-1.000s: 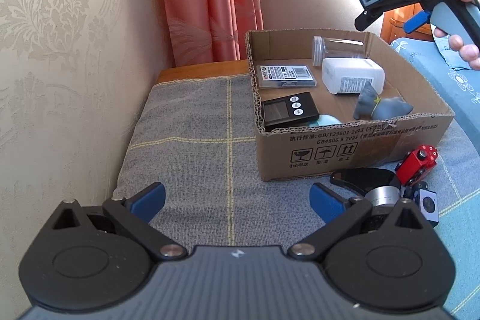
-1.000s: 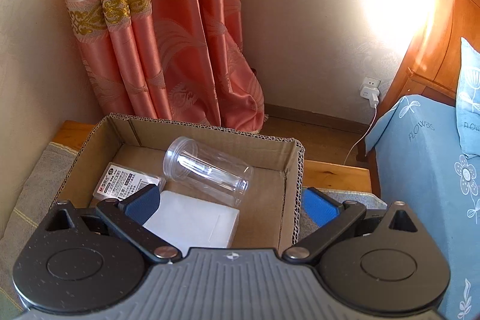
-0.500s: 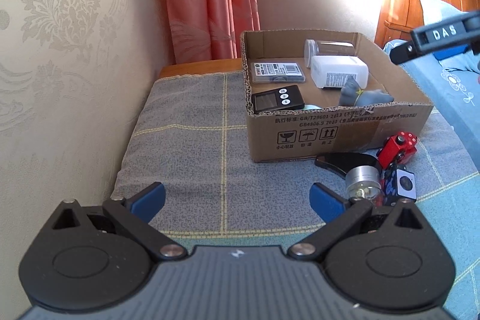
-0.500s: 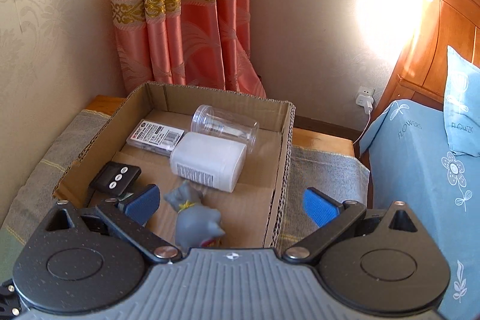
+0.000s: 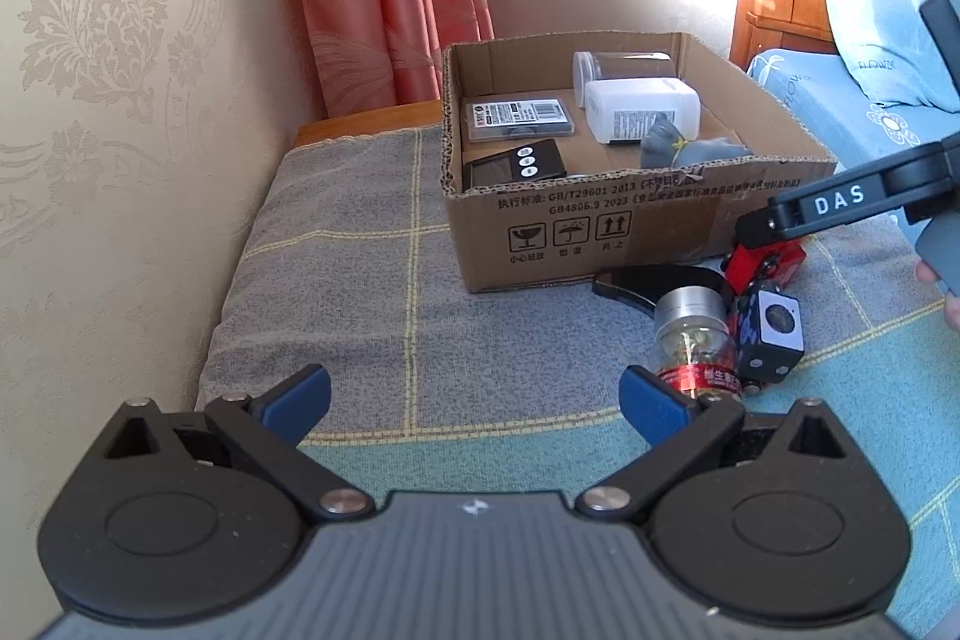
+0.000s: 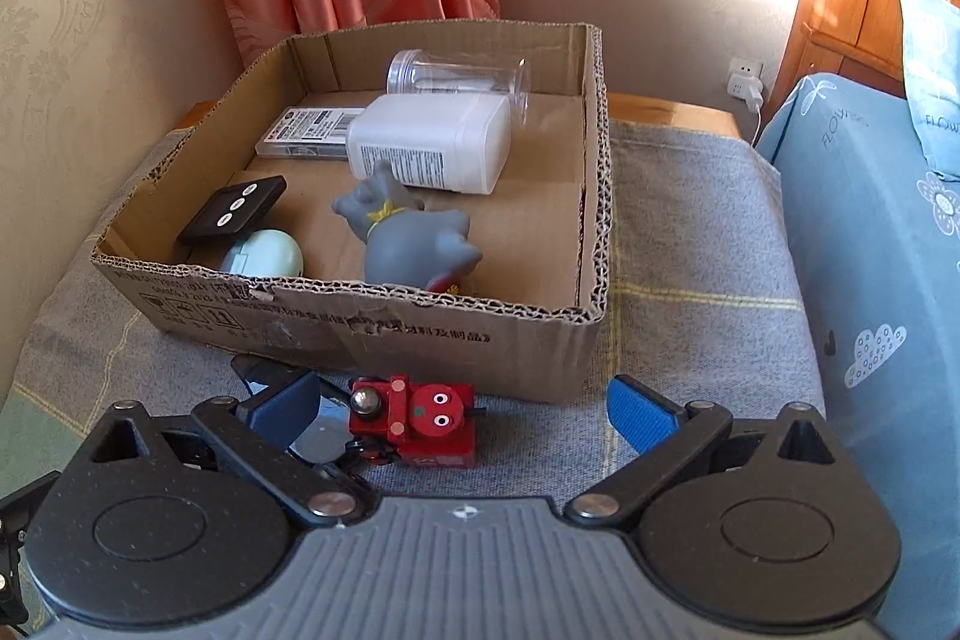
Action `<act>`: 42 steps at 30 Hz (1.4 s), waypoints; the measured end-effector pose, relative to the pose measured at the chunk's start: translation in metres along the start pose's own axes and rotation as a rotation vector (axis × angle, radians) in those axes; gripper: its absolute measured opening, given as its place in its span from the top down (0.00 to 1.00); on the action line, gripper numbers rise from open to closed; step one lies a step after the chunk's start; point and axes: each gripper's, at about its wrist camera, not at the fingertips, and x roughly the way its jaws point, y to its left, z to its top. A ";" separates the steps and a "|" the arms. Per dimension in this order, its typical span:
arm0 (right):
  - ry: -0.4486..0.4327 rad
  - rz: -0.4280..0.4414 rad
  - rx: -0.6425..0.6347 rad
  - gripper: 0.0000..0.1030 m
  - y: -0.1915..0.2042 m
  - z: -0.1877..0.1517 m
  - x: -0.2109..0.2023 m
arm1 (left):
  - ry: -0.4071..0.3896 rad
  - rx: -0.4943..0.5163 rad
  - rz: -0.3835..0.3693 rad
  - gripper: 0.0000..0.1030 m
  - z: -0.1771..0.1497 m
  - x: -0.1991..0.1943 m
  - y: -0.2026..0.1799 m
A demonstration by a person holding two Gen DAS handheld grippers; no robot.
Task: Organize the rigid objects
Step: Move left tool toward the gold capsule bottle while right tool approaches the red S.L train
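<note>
The left hand-held gripper (image 5: 474, 394) hovers low over a grey checked blanket (image 5: 360, 280) with its blue-padded fingers spread wide and nothing between them. The right hand-held gripper (image 6: 462, 406) is likewise spread and empty, positioned just in front of the near wall of a cardboard box (image 6: 420, 334); in the left wrist view it enters from the right edge, marked "DAS". The box rests on the blanket and contains a clear plastic jar (image 6: 456, 79) lying on its side at the back, a white bottle (image 6: 432, 142) lying just in front of it, a flat labelled case (image 6: 306, 133) to the left, a black three-button device (image 6: 234, 208), a pale green egg-shaped item (image 6: 267, 253) and a grey toy figure (image 6: 414, 238). Outside the box, close to its near wall, lie a red toy robot (image 6: 414, 421), a black curved piece (image 5: 654, 280), a small glass jar (image 5: 696, 340) with a silver lid and red label, and a black-and-white cube (image 5: 771, 334), all grouped closely together. A bed with blue bedding (image 6: 870, 220) adjoins on the right.
</note>
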 end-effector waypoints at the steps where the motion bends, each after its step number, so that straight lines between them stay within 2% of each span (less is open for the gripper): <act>1: 0.004 -0.008 0.006 0.00 -0.001 -0.001 0.004 | 0.002 0.001 -0.001 0.01 0.000 0.000 -0.001; 6: 0.015 -0.011 0.079 0.00 -0.016 -0.007 0.009 | 0.011 0.011 -0.001 0.01 -0.001 0.000 -0.004; 12: 0.029 -0.016 0.136 0.00 -0.039 -0.031 0.000 | 0.017 0.037 -0.019 0.01 0.000 0.004 -0.012; 19: 0.035 -0.079 0.131 0.00 -0.057 -0.060 -0.004 | 0.023 0.069 -0.063 0.01 -0.001 0.007 -0.023; 25: 0.017 -0.154 0.050 0.00 -0.056 -0.072 -0.004 | 0.033 0.087 -0.111 0.01 -0.004 0.008 -0.029; 34: -0.015 -0.132 0.005 0.00 -0.052 -0.077 -0.006 | 0.074 0.123 -0.194 0.01 -0.008 0.022 -0.044; 38: -0.023 -0.131 0.002 0.00 -0.053 -0.079 -0.006 | 0.099 0.152 -0.189 0.01 -0.012 0.030 -0.049; 42: -0.029 -0.130 0.001 0.00 -0.053 -0.080 -0.007 | 0.108 0.129 -0.178 0.01 -0.014 0.032 -0.039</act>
